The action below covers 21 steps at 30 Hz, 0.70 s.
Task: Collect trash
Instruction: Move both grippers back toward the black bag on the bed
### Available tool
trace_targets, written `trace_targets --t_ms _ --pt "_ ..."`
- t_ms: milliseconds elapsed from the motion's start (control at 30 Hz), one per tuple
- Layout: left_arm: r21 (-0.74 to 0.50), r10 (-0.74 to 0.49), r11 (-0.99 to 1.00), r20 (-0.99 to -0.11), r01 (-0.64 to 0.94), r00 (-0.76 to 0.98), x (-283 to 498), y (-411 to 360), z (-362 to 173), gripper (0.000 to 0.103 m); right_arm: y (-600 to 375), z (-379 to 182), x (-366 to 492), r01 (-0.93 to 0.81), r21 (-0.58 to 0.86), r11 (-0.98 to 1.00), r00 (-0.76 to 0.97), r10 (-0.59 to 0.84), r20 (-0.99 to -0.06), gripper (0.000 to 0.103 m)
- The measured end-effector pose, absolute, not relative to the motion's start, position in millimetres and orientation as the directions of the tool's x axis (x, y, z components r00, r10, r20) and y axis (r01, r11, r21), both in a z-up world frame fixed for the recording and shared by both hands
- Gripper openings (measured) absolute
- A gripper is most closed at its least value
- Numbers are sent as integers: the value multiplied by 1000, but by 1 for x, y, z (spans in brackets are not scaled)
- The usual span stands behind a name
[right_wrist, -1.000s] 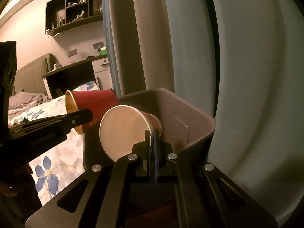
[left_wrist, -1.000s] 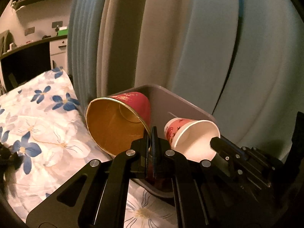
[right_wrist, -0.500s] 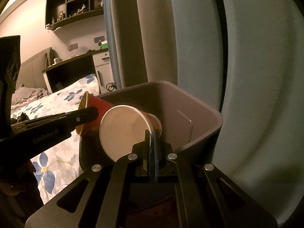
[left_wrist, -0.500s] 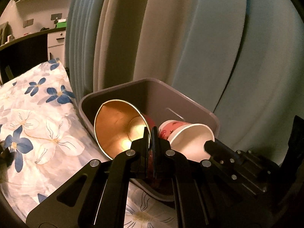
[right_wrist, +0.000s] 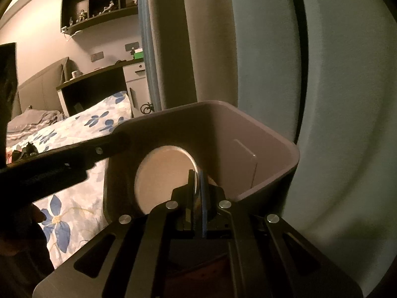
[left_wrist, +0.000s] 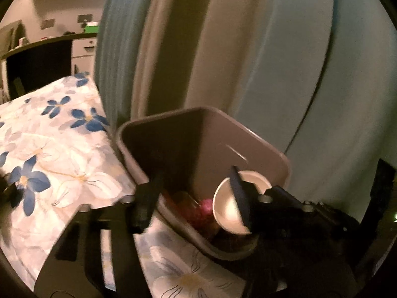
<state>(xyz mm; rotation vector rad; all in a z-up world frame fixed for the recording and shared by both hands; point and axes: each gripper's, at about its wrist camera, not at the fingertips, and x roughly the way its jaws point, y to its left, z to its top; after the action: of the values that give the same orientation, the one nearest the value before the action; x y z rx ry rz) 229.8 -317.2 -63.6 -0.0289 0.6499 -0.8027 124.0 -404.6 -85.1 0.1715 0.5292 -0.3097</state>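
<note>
One grey bin (left_wrist: 263,154). One white paper cup (right_wrist: 163,176) in view. Two grippers: one left gripper (left_wrist: 196,198), one right gripper (right_wrist: 197,183). One floral bedspread (left_wrist: 57,154). One wall shelf unit (right_wrist: 99,2). Bin contents too dim to count.

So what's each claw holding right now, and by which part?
Right claw pinches the white paper cup by its rim. Left claw has just opened and holds nothing.
</note>
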Motion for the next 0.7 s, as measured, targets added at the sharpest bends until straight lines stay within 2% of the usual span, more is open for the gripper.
trace_targets --t_ms 100,167,233,300,467,600,700 --pt "-276 -659 734 -510 620 553 228 -301 -59 80 -405 -84 127 330 80 941 820 -243 -518 4" --pt "-265 -626 769 -495 582 603 226 -285 -54 85 -407 -84 125 325 81 942 824 -241 -512 7" --pt "-247 -595 796 -486 553 640 223 -273 -50 90 -406 -81 123 329 80 941 827 -246 -505 21" --pt "-239 -555 828 -478 507 681 219 -257 -46 95 -404 -78 119 331 85 940 836 -250 -489 30" --pt "-235 -486 873 -473 427 735 210 -222 -37 97 -398 -67 107 334 96 938 852 -257 -456 52" --pt "-204 -411 911 -467 358 783 195 -192 -33 97 -386 -55 93 338 97 936 871 -272 -410 74" --pt "-192 -355 935 -462 299 813 185 -168 -33 97 -373 -47 84 325 98 941 884 -265 -386 84"
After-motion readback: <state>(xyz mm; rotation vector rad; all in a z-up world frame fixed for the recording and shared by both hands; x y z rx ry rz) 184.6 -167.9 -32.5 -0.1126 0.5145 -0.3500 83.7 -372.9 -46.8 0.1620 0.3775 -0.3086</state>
